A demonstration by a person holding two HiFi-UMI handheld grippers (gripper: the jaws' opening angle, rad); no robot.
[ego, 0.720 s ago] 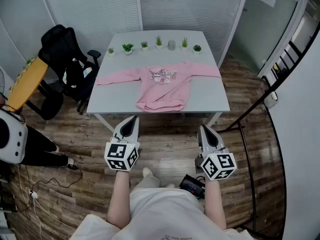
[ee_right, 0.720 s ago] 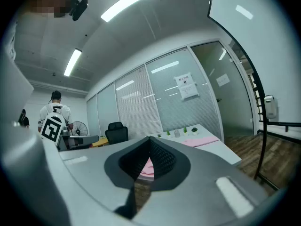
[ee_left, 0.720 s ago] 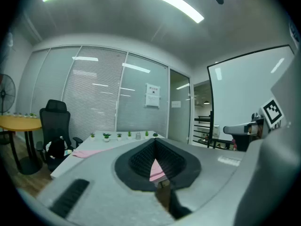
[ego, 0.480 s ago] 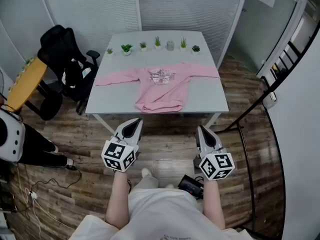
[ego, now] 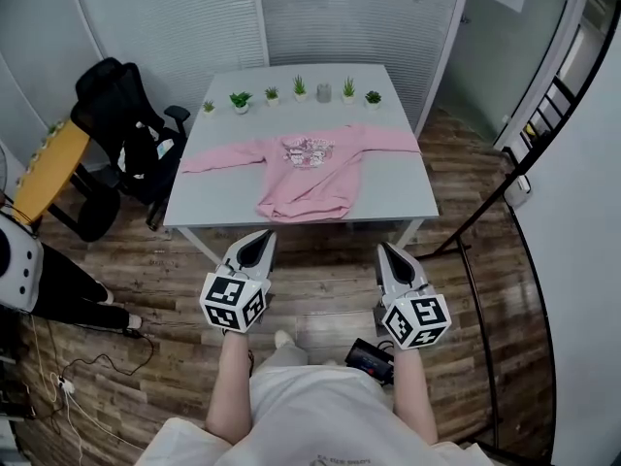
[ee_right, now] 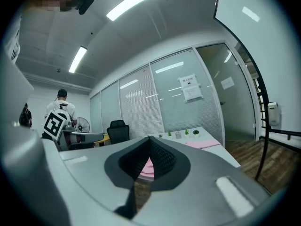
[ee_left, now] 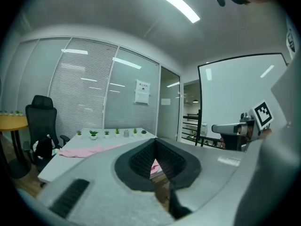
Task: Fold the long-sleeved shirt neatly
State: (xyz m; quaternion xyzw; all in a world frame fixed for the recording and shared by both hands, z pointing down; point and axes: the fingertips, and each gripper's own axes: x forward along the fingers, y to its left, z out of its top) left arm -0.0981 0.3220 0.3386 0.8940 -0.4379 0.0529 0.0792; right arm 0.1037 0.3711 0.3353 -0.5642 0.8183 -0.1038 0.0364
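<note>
Long-sleeved shirt point(ego: 309, 175) spread flat on the table point(ego: 400, 190), sleeves out. Left tool point(ego: 262, 234) and right tool point(ego: 385, 248) both pressed together, empty; held short of the table's near edge.

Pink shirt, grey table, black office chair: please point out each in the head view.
pink shirt point(ego: 310, 188), head view, on its body below the print.
grey table point(ego: 398, 187), head view, on bare top beside the shirt.
black office chair point(ego: 107, 93), head view, on its backrest.
</note>
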